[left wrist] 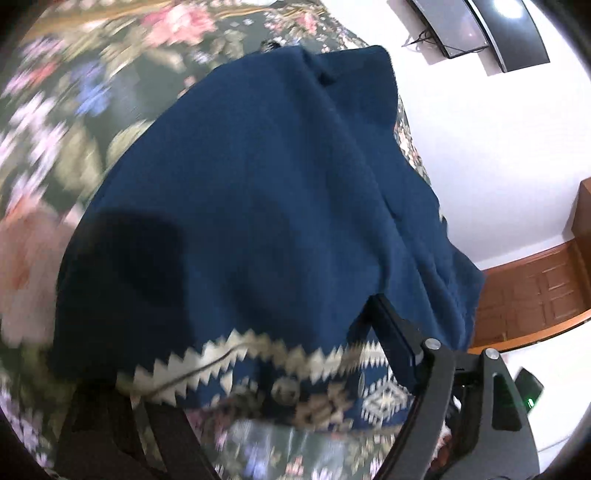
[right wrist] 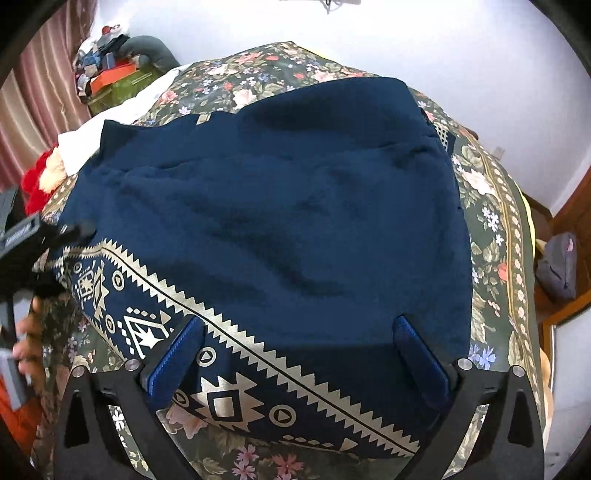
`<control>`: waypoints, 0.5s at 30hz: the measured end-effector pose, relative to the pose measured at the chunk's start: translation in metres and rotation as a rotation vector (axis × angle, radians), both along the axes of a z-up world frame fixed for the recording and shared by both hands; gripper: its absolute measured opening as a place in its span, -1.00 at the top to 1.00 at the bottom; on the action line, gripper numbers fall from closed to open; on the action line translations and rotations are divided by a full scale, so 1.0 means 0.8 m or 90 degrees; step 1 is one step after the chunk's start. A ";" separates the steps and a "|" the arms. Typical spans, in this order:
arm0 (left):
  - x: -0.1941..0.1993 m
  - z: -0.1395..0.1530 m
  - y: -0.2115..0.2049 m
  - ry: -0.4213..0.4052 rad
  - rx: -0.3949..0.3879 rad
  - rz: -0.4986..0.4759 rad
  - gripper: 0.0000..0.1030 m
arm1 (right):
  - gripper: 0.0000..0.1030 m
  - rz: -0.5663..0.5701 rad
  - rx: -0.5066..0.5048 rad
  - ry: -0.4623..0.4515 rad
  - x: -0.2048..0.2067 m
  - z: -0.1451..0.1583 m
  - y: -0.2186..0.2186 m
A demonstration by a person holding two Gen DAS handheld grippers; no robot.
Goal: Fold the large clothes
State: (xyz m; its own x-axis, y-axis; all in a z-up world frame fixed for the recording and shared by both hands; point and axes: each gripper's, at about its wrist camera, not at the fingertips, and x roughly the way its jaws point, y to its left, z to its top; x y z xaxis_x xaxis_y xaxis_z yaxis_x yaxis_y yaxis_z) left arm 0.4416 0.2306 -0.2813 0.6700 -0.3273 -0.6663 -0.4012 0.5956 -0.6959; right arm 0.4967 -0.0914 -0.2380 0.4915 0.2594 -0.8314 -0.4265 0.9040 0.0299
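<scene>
- Navy garment (right wrist: 280, 221) lay spread flat on a bed with a floral cover (right wrist: 491, 221); it filled most of both wrist views.
- A cream zigzag and geometric border (right wrist: 236, 369) ran along the garment's near edge, slanting from 9 o'clock down toward 5 o'clock in the right wrist view.
- Right gripper (right wrist: 299, 350): jaws stood wide, blue pads (right wrist: 177, 354) apart at 7 and 5 o'clock, over the patterned hem. Nothing pinched between them; whether the pads touched the cloth could not be told.
- Left gripper (left wrist: 236, 369): picture blurred by motion. One finger (left wrist: 395, 339) showed against the cloth at 5 o'clock; the other was only a dark blur at 7 o'clock. Jaws were apart, with the hem lying in front of them; no grip on the cloth could be made out.
- In the right wrist view the left gripper showed at 9 o'clock, at the garment's near left corner, with a hand (right wrist: 29, 332) below it.
- Off the bed at 11 o'clock: a heap of clutter (right wrist: 110, 66) and a pink curtain (right wrist: 37, 92).
- A wooden door (left wrist: 535, 295) showed at 3 o'clock in the left wrist view, and a dark screen (left wrist: 476, 29) on the white wall at 1 o'clock.
</scene>
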 end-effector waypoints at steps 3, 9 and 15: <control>0.016 0.009 -0.005 0.007 0.049 0.015 -0.30 | -0.99 0.001 0.000 0.002 0.000 0.000 0.002; 0.017 0.054 -0.040 -0.014 0.183 0.003 0.53 | -0.99 -0.003 -0.010 0.012 -0.002 0.009 0.003; -0.031 0.103 -0.039 -0.049 0.209 0.003 0.60 | -0.99 0.015 -0.015 -0.005 -0.029 0.037 0.014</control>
